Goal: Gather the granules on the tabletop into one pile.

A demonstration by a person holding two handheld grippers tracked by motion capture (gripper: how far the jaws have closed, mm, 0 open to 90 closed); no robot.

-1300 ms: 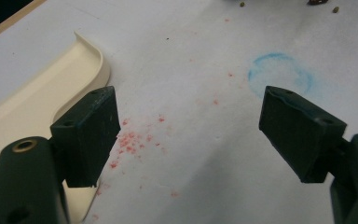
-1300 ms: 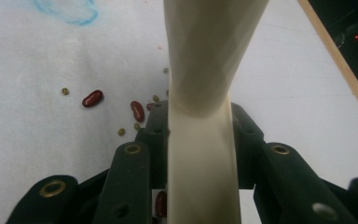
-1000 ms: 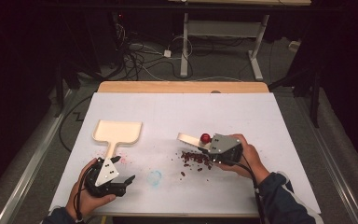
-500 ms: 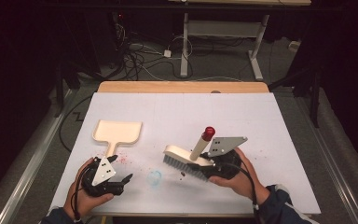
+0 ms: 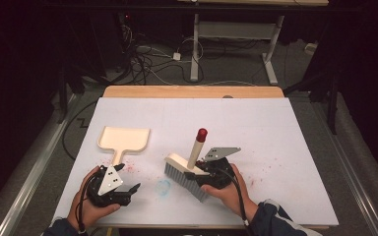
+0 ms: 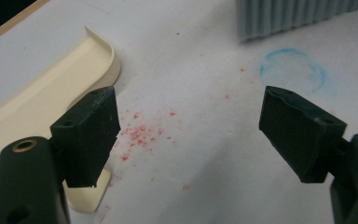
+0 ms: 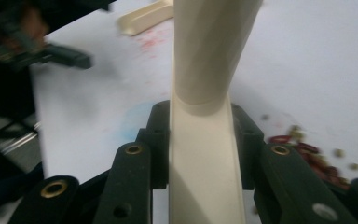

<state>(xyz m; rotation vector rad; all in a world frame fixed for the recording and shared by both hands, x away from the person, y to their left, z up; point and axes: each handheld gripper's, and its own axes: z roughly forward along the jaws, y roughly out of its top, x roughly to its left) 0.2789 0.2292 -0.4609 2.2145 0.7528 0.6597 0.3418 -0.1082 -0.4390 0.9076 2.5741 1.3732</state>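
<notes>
Right gripper (image 5: 197, 173), clamped on the brush (image 5: 189, 167) handle, has dragged it leftward off the red crumbs (image 7: 307, 154); sweep stroke underway toward the dustpan (image 5: 124, 140). Left gripper (image 5: 128, 189) gapes empty near the dustpan's handle.

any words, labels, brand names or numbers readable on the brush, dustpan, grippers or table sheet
None: no readable text in any view.
brush: plain cream handle, red cap, no label.
dustpan: plain cream, no print.
grey plate on the left gripper: dark dots, no letters.
white sheet: a faint blue ring and red specks, marks and not writing.
</notes>
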